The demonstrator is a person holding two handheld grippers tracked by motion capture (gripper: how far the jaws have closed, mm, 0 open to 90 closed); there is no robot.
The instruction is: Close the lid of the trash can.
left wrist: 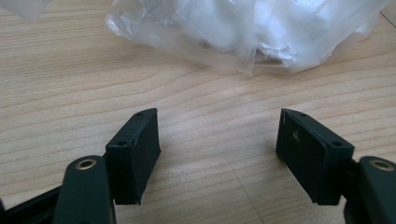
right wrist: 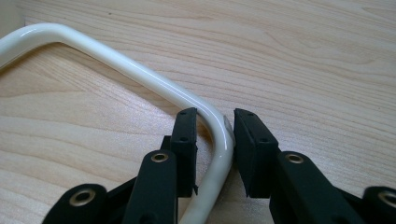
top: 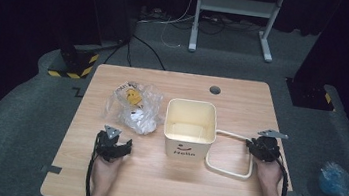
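Note:
A cream square bin (top: 186, 149) with "Hello" printed on its front stands open at the middle of the wooden table (top: 152, 181). Its cream handle (top: 227, 174) is folded down flat on the table to its right. My right gripper (top: 263, 148) straddles the handle's bent corner (right wrist: 140, 70). The jaws of the right gripper (right wrist: 215, 135) stand narrow, one pad at the tube and a small gap at the other. A crumpled clear plastic bag (top: 133, 107) lies left of the bin. My left gripper (top: 115, 146) rests below it, and its jaws (left wrist: 217, 140) are wide apart and empty, facing the bag (left wrist: 243, 32).
A round cable hole (top: 215, 90) sits near the table's far edge. On the floor to the right lies a blue plastic bag (top: 336, 179). A white desk frame (top: 233, 14) stands behind, and yellow-black striped bases (top: 73, 65) stand at the back left.

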